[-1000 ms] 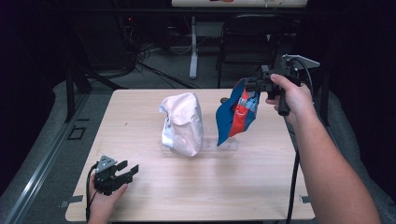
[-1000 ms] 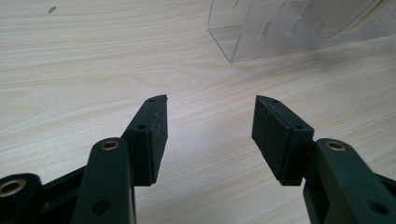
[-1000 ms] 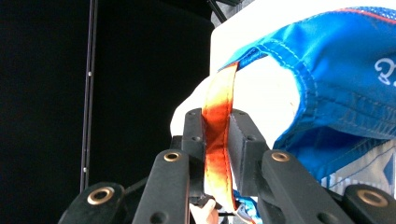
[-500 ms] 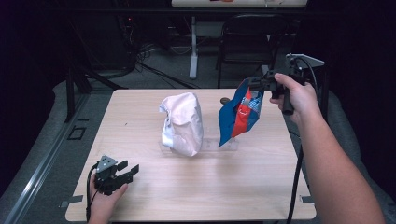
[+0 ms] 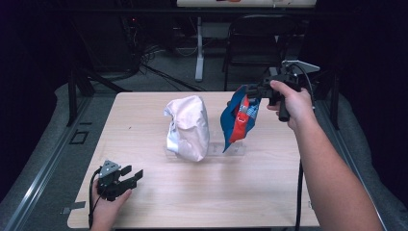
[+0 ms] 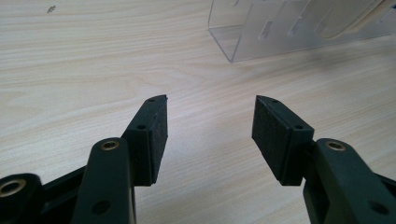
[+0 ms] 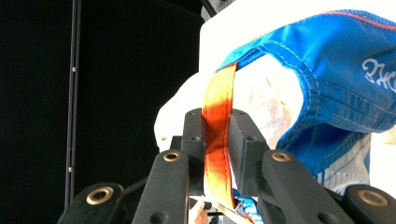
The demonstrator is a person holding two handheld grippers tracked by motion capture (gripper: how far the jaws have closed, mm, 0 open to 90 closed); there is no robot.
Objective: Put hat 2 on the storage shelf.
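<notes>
At the lower left of the high view, the left tongs [image 5: 126,179] rest on the pale wooden worktop [image 5: 269,192], held by a hand [image 5: 106,211]; in the left gripper view their jaws stand released, apart over bare wood, with a clear plastic stand [image 6: 261,32] at the upper right of that frame. Mid-frame, a white bag [image 5: 186,127] sits upright on the stand, directly beside a blue bag [image 5: 239,115] that hangs right of centre. The right tongs [image 5: 250,90], raised at the upper right, are clenched on the blue bag's orange strap [image 7: 215,140], as the right gripper view shows. A dark chair [image 5: 262,38] and floor cables [image 5: 159,57] lie beyond the worktop.
</notes>
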